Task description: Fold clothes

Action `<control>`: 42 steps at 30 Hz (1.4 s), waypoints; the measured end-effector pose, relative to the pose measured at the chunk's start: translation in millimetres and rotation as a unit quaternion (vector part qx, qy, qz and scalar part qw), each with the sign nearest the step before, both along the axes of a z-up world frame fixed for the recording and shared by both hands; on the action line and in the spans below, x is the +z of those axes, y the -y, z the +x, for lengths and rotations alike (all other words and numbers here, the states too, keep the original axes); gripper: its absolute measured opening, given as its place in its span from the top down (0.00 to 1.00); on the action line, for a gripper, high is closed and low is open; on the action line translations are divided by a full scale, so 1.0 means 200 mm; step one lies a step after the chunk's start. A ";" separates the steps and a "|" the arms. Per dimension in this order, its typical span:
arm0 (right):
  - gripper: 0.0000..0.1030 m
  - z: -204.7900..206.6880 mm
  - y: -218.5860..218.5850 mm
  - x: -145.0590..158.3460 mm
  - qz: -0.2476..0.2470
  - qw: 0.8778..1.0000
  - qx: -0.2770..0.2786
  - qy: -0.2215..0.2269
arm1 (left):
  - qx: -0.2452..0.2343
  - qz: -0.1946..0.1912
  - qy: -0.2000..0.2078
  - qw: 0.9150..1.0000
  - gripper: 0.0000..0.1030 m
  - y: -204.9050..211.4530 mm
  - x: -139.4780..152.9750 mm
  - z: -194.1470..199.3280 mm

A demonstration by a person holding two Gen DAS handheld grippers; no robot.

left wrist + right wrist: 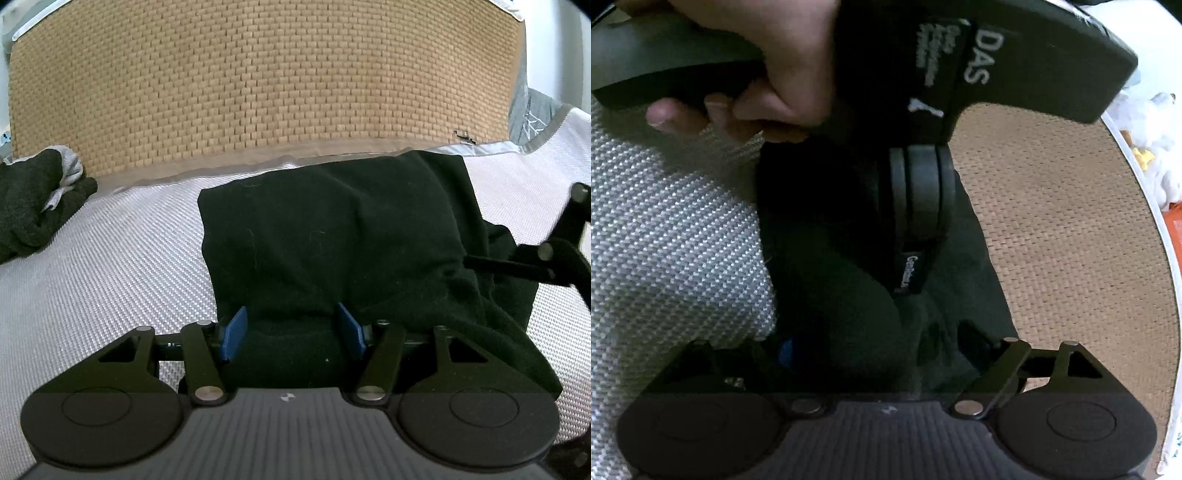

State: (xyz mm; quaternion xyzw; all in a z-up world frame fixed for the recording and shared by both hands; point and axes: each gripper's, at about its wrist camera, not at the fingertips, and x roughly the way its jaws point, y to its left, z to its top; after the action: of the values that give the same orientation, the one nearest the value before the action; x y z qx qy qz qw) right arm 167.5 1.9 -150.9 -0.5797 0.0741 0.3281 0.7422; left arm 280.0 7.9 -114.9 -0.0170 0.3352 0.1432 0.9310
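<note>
You had the folded black cotton garment [332, 236] lying on the white woven mat [110, 266], its far edge touching the tan basket-weave mat [258, 81]. Your left gripper [291, 332] sat at the garment's near edge, blue pads [233, 332] about half apart with a hump of black cloth between them; whether the pads pinched that cloth, can't tell. Your right gripper [546, 254] came in from the garment's right side, over the rumpled edge there. In the right wrist view its jaws looked spread wide, only dark cloth between, no grip visible, picture dark. Your left hand [768, 81] held the other tool's black handle [960, 66] above the garment. A second dark crumpled garment with grey trim [37, 199] lay well left of the folded one.
</note>
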 end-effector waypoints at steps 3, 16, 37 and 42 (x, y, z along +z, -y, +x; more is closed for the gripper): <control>0.17 0.03 -0.03 0.01 -0.001 1.000 0.006 -0.007 | 0.001 0.001 -0.001 1.000 0.43 0.00 0.00 0.00; 0.23 0.13 -0.18 0.12 0.004 0.997 0.024 -0.076 | 0.004 0.006 -0.008 1.000 0.44 0.01 0.00 0.00; 0.25 0.45 -0.18 0.20 0.021 0.995 0.020 -0.095 | 0.003 0.009 -0.005 1.000 0.44 0.01 -0.01 -0.01; 0.25 0.51 -0.19 0.19 0.022 0.995 0.017 -0.096 | 0.005 0.010 -0.010 1.000 0.44 0.01 0.00 0.00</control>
State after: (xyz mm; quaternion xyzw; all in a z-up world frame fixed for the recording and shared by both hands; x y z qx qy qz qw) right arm 270.4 38.9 -113.5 -0.5298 0.1281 0.3965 0.7386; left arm 280.2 5.5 -114.6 -0.0076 0.3425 0.1517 0.9272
